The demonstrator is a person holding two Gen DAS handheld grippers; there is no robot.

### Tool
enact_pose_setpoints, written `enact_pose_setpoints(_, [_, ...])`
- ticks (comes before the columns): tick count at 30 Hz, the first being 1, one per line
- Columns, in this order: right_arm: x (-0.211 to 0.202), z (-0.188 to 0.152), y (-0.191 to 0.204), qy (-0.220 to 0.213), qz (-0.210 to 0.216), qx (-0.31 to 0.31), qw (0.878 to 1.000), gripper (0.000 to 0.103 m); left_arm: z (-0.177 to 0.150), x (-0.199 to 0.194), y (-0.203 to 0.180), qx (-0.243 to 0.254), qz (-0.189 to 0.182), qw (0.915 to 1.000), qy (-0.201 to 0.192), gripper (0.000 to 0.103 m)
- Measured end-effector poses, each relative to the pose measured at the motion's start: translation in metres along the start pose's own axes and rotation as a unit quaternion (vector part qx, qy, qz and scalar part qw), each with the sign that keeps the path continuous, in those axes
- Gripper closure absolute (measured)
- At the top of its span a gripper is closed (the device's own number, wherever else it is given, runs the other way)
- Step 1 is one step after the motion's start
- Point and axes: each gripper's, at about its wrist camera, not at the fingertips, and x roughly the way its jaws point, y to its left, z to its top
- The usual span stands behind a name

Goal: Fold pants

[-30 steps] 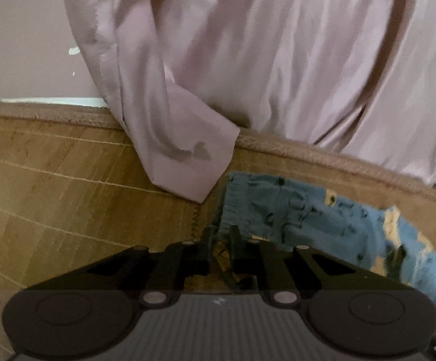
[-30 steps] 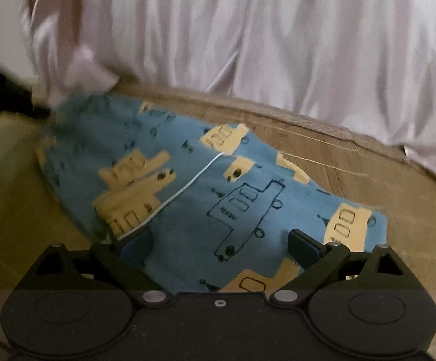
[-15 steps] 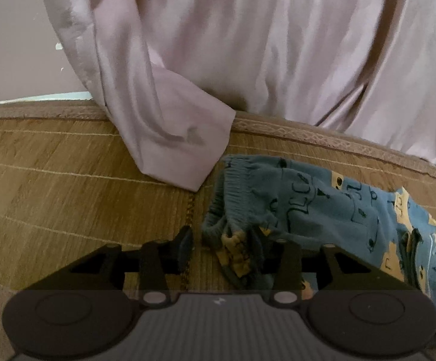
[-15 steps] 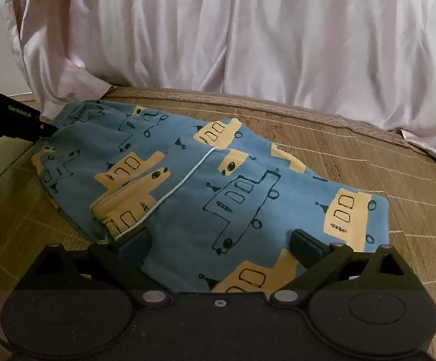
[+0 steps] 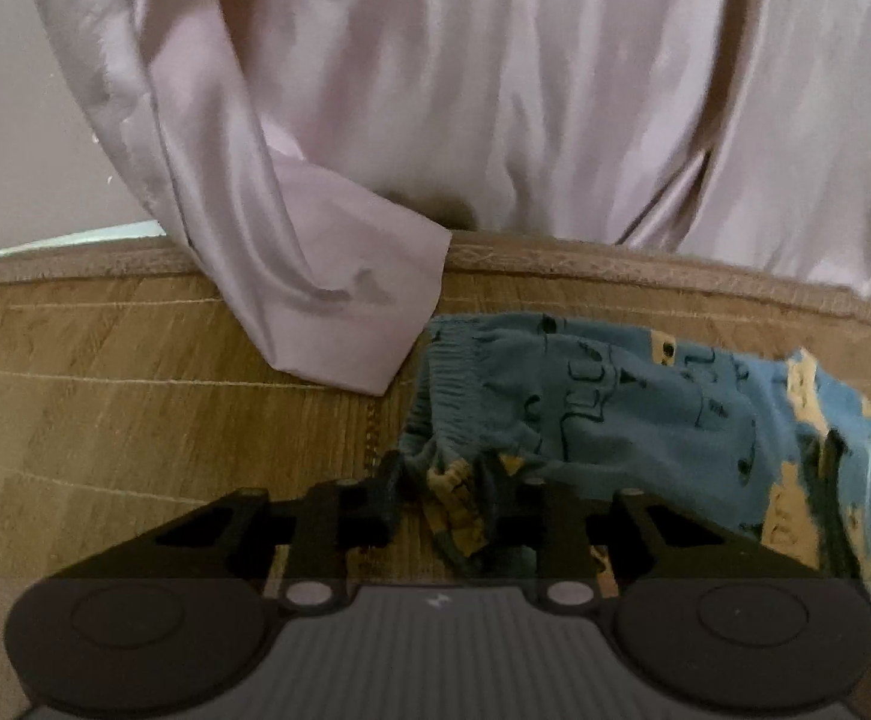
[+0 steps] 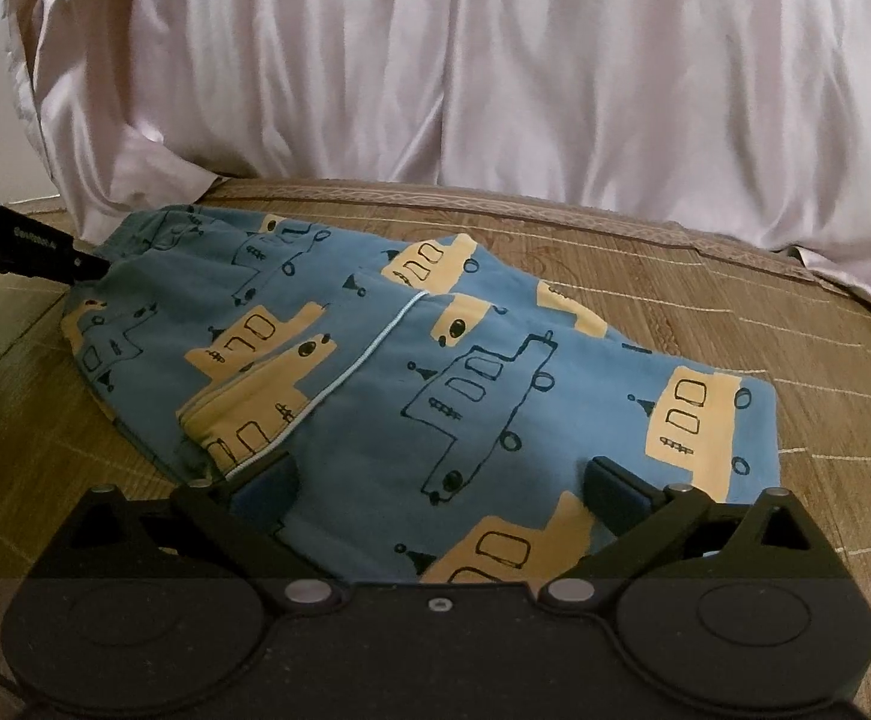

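I see blue pants (image 6: 411, 360) with yellow bus print, folded flat on the woven mat (image 6: 765, 324). Left tongs (image 5: 444, 483) half-open around the bunched waistband. Right tongs (image 6: 441, 480) wide, straddling the near edge.

pants (image 6: 375, 372): soft matt cloth; mat (image 6: 705, 300): woven, rough; sheet (image 6: 495, 60): glossy

I note both grippers, left gripper (image 5: 440, 483) and right gripper (image 6: 440, 483), are matte black, with round silver screws and ribbed housings.
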Motion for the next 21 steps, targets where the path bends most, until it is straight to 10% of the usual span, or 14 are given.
enact_pose_setpoints(12, [0.001,0.001,0.002,-0.003,-0.002,-0.004,1.0,0.001,-0.01,-0.027,-0.04,0.132,0.045,0.9867,-0.084,0.086])
enact_pose_setpoints(21, [-0.005,0.007,-0.001,-0.018,0.001,-0.025,1.0,0.001,0.005,-0.094,-0.084,0.14,-0.061,0.9709,-0.185,0.086])
